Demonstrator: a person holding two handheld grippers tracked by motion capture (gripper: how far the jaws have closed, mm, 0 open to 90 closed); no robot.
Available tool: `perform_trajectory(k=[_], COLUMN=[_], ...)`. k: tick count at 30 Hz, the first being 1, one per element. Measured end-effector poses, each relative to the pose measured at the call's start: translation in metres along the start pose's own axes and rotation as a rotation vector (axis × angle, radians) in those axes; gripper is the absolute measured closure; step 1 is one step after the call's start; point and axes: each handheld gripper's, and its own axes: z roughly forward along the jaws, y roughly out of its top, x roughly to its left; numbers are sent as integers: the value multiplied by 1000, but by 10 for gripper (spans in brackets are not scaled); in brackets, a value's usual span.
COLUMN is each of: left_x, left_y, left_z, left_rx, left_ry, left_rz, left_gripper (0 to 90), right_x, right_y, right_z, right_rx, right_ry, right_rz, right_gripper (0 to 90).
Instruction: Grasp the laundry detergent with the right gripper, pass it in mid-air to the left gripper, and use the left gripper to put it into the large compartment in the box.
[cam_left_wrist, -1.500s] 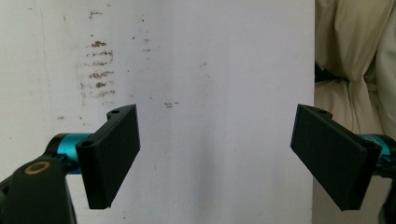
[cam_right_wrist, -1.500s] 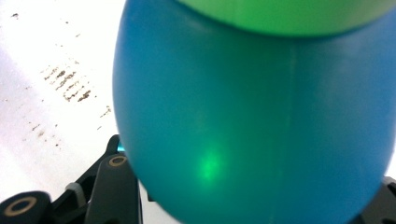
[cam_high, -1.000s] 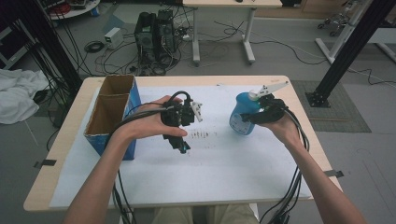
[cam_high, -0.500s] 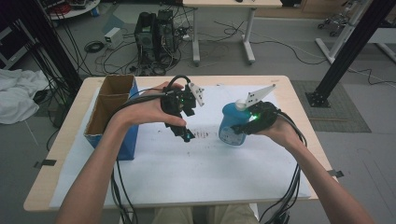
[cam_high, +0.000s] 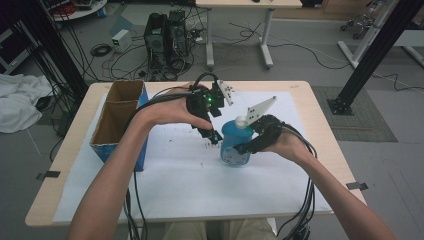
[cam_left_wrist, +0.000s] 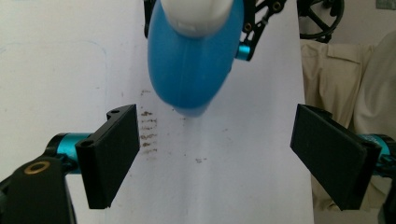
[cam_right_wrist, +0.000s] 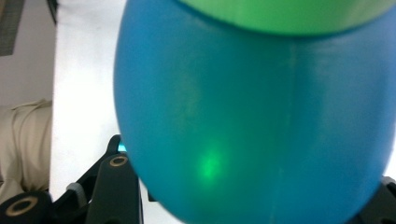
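Observation:
A blue bottle with a white cap is held a little above the white paper, tilted, with my right gripper shut on its body. In the right gripper view the bottle's blue wall fills the space between the jaws, and one black finger shows at the bottom left. My left gripper hangs just left of the bottle's cap, pointing down, open. In the left gripper view its jaws stand wide apart with the bottle beyond them, untouched.
An open cardboard box with a blue side stands at the table's left. A white paper sheet covers the wooden table. Small dark specks lie on the paper below the left gripper. Cables trail from both grippers toward the person.
The right gripper has carried the bottle left and nearer, toward the table's middle. The left gripper has risen and shifted slightly right, ending just beside the bottle's cap.

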Motion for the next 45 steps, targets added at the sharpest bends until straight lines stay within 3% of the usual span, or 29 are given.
perform_trajectory(k=[1,2,3,4,5,6,7,8,9,10,15,17,21,23,26,27,30,45], left_x=[-8,-2,-1,-1,1,0,0,-1,-1,0,0,-2,-1,-3,-1,-4,-3,-3], left_y=[-17,-7,-5,-5,7,4,8,-4,11,10,11,14,14,12,14,12,11,9], left_z=[-11,-7,-6,-6,9,5,10,-5,15,14,14,21,18,25,18,27,28,33], left_rx=[1,4,3,3,24,13,28,0,35,32,32,41,37,34,37,33,32,36], left_ry=[3,1,5,5,-7,-3,-5,5,-2,-5,-5,6,7,6,7,7,9,-1], left_rz=[-11,-6,-5,-5,16,8,17,-7,17,18,17,19,21,17,21,16,15,14], left_gripper=[158,158,158,158,158,158,158,158,158,158,158,158,159,160,169,171,174,253], right_x=[2,-10,-3,-3,-2,6,4,7,-1,8,7,9,11,11,12,11,13,13], right_y=[2,-10,-3,-3,-2,9,5,10,-1,13,11,14,19,18,19,17,20,21], right_z=[2,-14,-4,-4,-2,8,6,9,-1,12,10,12,14,14,14,13,16,19], right_rx=[-3,-6,-1,-1,2,-7,-5,-8,0,-18,-11,-20,-38,-36,-42,-25,-28,-31], right_ry=[16,-59,-17,-17,-9,46,36,47,-6,51,49,54,61,59,62,59,60,62], right_rz=[-8,51,18,18,11,-29,-20,-34,6,-42,-35,-36,-49,-48,-49,-44,-49,-43], right_gripper=[460,460,460,460,460,460,460,460,459,459,459,459,459,459,459,459,459,459])
